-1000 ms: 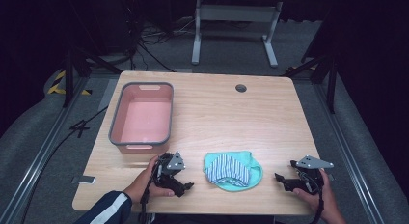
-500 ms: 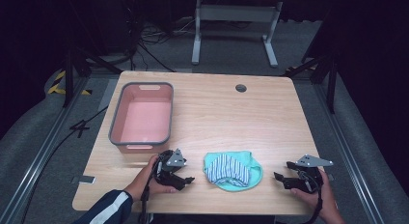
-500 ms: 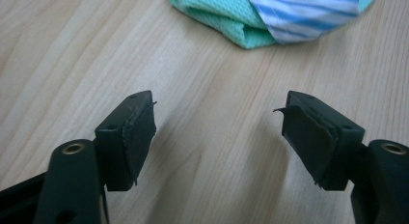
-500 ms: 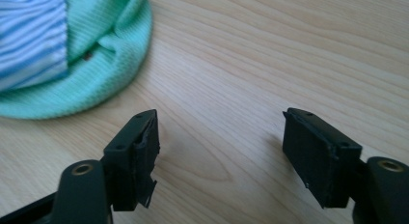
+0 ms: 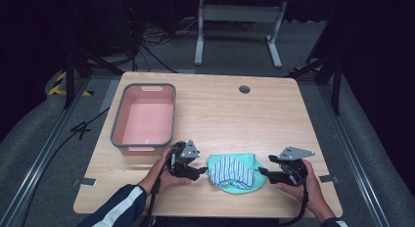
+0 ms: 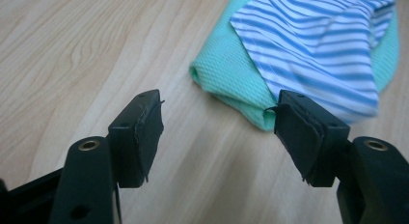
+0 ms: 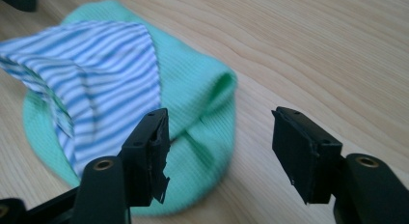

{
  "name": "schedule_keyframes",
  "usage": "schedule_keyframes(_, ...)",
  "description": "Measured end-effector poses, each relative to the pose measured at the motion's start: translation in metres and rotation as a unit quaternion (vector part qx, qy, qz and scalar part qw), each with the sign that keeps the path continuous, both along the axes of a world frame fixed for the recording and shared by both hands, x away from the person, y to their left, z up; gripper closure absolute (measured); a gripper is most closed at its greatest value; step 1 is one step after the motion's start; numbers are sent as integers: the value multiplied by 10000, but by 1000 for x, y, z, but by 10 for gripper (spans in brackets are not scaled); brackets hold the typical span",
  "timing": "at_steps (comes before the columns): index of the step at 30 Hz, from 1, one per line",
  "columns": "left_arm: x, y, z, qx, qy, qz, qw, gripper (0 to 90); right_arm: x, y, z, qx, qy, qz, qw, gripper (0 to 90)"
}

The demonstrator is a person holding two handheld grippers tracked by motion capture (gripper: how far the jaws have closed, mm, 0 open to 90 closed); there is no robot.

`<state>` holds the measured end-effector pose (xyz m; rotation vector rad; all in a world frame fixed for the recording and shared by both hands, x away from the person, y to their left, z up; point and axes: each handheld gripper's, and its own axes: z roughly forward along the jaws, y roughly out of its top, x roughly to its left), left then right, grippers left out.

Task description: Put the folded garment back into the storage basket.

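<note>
A green cloth (image 5: 244,163) lies near the table's front edge with a blue-and-white striped cloth (image 5: 231,170) folded on top of it. My left gripper (image 5: 200,170) is open just left of the pile; in its own view the green cloth's corner (image 6: 226,84) lies between and beyond the jaws, and the striped cloth (image 6: 318,45) reaches the right jaw. My right gripper (image 5: 263,172) is open at the pile's right edge. In the right gripper view the green cloth (image 7: 197,108) sits between the jaws, the striped cloth (image 7: 96,84) to the left.
A pink bin with a grey rim (image 5: 145,115) stands empty at the table's left, behind my left gripper. A round cable hole (image 5: 244,89) sits near the table's far edge. Bare wood (image 5: 244,124) stretches behind the cloths.
Both grippers have crept inward toward the cloth pile. The cloths have not moved.
</note>
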<state>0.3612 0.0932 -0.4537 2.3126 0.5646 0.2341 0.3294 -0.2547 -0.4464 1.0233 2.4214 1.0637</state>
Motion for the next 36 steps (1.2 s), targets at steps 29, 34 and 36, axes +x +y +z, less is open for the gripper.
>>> schedule_keyframes(29,26,-33,-23,-118,395,-185,9990,582,38,32,-25,-86,439,22,9990,686)
schedule_keyframes(34,27,-33,-22,-135,441,-224,9987,694,35,33,-27,7,410,77,9991,814)
schedule_keyframes(36,27,-34,-22,-149,448,-231,9986,734,35,33,-26,-17,386,86,9992,841)
